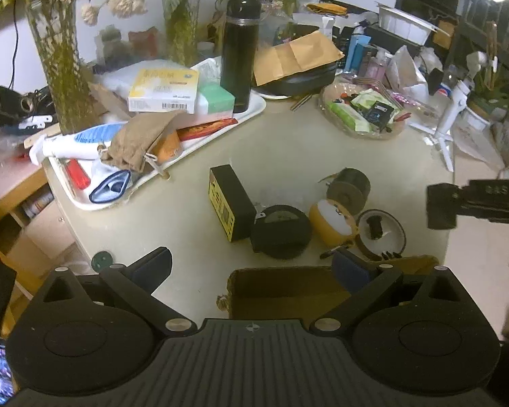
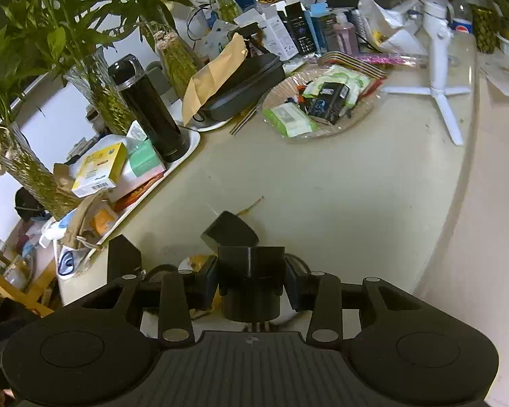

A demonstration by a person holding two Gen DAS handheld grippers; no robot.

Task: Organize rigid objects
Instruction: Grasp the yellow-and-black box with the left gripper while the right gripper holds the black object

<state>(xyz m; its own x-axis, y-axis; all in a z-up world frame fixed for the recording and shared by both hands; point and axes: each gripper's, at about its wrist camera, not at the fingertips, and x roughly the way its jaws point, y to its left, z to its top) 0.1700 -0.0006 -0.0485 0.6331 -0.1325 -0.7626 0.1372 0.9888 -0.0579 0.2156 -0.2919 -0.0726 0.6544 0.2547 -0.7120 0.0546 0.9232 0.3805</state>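
The right gripper (image 2: pixel 251 283) is holding a black adapter (image 2: pixel 249 271) aloft, jaws closed tight on its sides, above the bench (image 2: pixel 322 186). The left gripper (image 1: pixel 251 264) is hovering with jaws spread wide and empty over a brown box (image 1: pixel 288 291). Beyond it are lying a black block (image 1: pixel 229 203), a disc (image 1: pixel 281 234) and a yellow case (image 1: pixel 332 224). She seems mid-carry; next, I'd guess, lowering the adapter into the box.
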